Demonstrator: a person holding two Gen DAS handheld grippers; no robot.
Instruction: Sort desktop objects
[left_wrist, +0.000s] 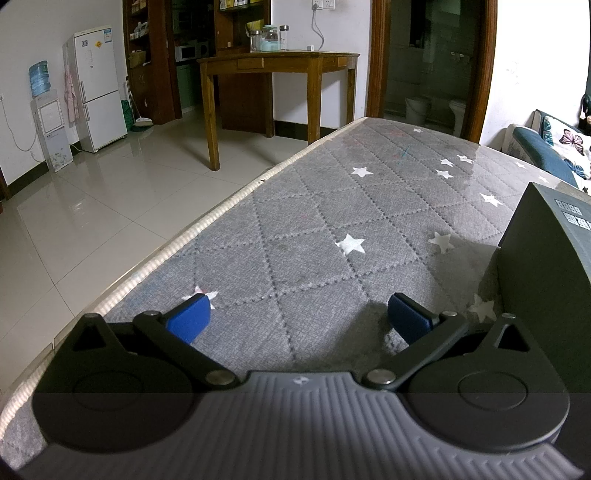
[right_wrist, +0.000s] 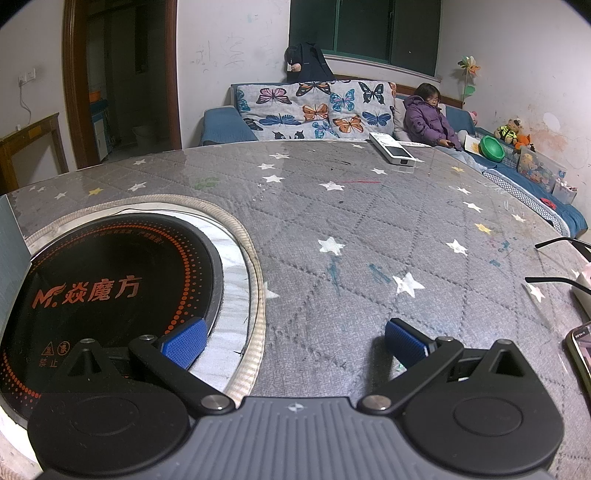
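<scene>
My left gripper (left_wrist: 299, 319) stands open low over the grey star-patterned table cover (left_wrist: 314, 229), nothing between its blue pads. A dark grey box (left_wrist: 546, 258) with white print stands just to its right. My right gripper (right_wrist: 295, 341) is also open and empty, above the cover beside the round black induction cooktop (right_wrist: 103, 295) set into the table. A white flat device (right_wrist: 393, 149) lies at the table's far edge. At the right edge I see black glasses arms (right_wrist: 554, 280), a pale pink-white object (right_wrist: 583, 288) and a phone corner (right_wrist: 581, 350).
The table's left rim (left_wrist: 177, 240) drops to a tiled floor with a wooden table (left_wrist: 280, 70), fridge (left_wrist: 99, 85) and water dispenser (left_wrist: 48, 122). Beyond the far edge a person in a purple jacket (right_wrist: 424, 118) sits on a butterfly-covered sofa (right_wrist: 314, 110) with toys.
</scene>
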